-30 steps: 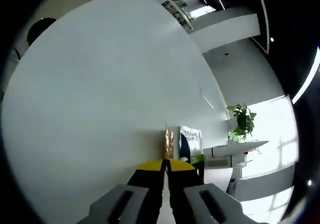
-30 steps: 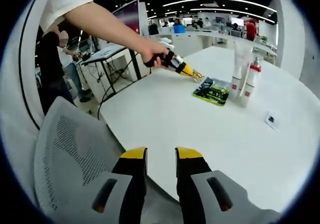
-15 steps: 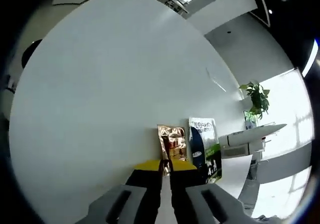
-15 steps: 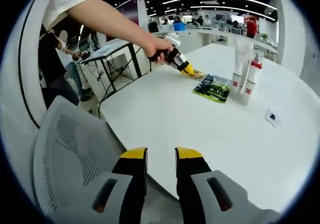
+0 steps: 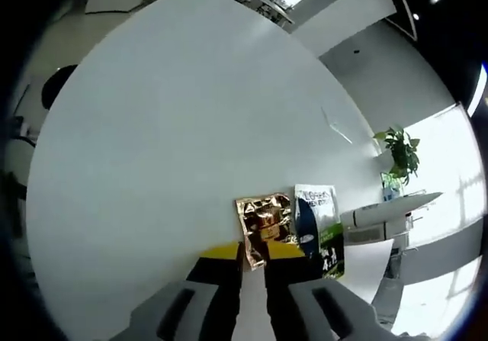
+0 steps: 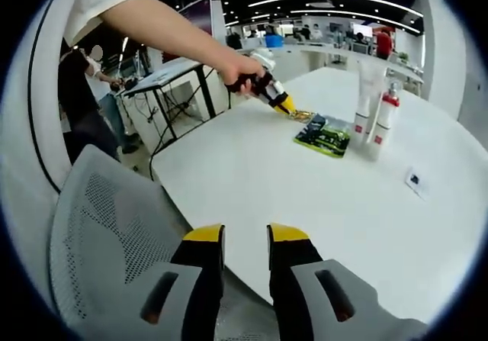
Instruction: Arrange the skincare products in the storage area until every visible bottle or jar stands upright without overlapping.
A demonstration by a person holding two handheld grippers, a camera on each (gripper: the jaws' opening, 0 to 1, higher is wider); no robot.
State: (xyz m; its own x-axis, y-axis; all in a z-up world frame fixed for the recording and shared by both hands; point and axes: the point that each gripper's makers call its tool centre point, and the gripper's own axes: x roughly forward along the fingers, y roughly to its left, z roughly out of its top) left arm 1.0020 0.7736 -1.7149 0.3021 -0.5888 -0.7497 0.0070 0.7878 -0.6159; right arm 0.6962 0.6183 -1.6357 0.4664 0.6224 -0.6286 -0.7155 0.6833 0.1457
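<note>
On a round white table [image 5: 168,127], the left gripper [image 5: 253,251] has its yellow-tipped jaws a little apart around the near edge of a gold foil sachet [image 5: 261,217] that lies flat on the surface; half a second ago those jaws were almost closed on it, and the sachet now lies wider across the left gripper view. Just beside the sachet at 3 o'clock lies a green and black sachet [image 5: 319,226], also flat. In the right gripper view, a person's hand [image 6: 242,72] holds that left gripper [image 6: 293,113] out at 12 o'clock over the far table edge, much as before. Two white tubes [image 6: 367,97] and a red-capped bottle [image 6: 385,123] stand upright at 2 o'clock, beside the green sachet. The right gripper [image 6: 245,251] hangs released, holding nothing, above a grey mesh chair [image 6: 99,234].
</note>
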